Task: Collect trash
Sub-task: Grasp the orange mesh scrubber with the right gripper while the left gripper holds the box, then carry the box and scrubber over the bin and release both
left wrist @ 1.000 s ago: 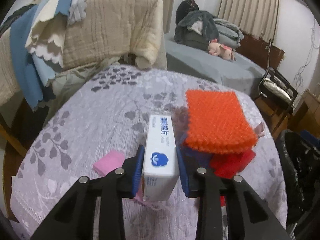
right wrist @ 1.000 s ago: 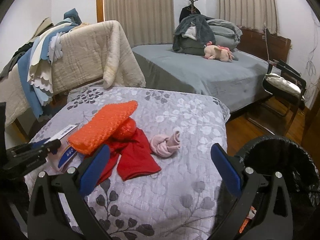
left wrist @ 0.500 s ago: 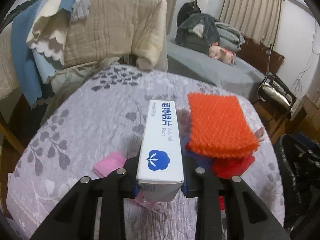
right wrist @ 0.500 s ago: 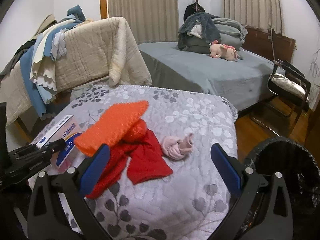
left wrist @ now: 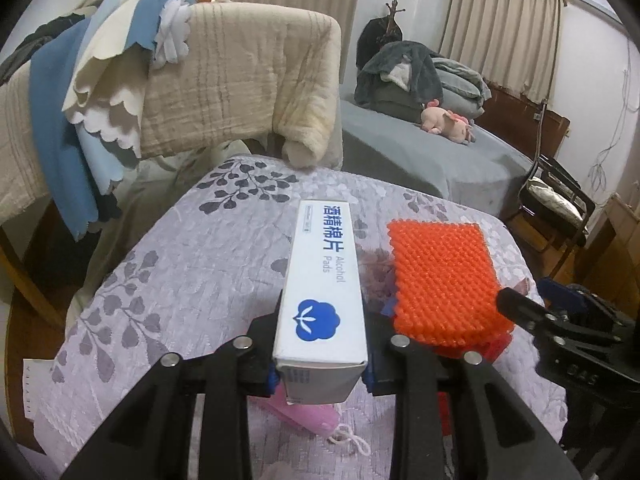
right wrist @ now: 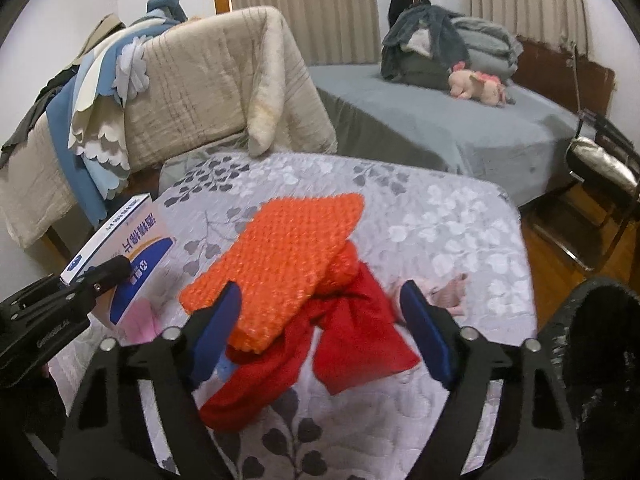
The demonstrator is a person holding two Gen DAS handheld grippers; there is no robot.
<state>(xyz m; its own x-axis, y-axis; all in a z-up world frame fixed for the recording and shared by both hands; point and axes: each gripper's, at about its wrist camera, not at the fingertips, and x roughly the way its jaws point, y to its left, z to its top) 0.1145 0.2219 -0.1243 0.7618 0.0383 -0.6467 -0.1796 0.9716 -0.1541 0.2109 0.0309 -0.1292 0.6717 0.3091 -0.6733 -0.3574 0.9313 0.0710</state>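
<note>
Alcohol-pad box (left wrist: 322, 300), L wrist view: my left gripper (left wrist: 322, 372) pinches its sides, box clear of the quilted table (left wrist: 192, 280). Stiff smooth card; keep it level, don't crush.

R wrist view: right gripper (right wrist: 320, 332) apart, jaws just been closing, nothing pinched, knobbly orange mat (right wrist: 280, 256) at 11 o'clock. Black bin (right wrist: 592, 360) at 3.

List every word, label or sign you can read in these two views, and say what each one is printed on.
"酒精棉片": top face of the white box held in the left gripper.
"Alcohol Pads": same face, in grey.
Blue cloud-shaped logo: same face, no words.
Small print on the box's near end and far end: too small to read.
Lettering on the gripper bodies: blurred.
</note>
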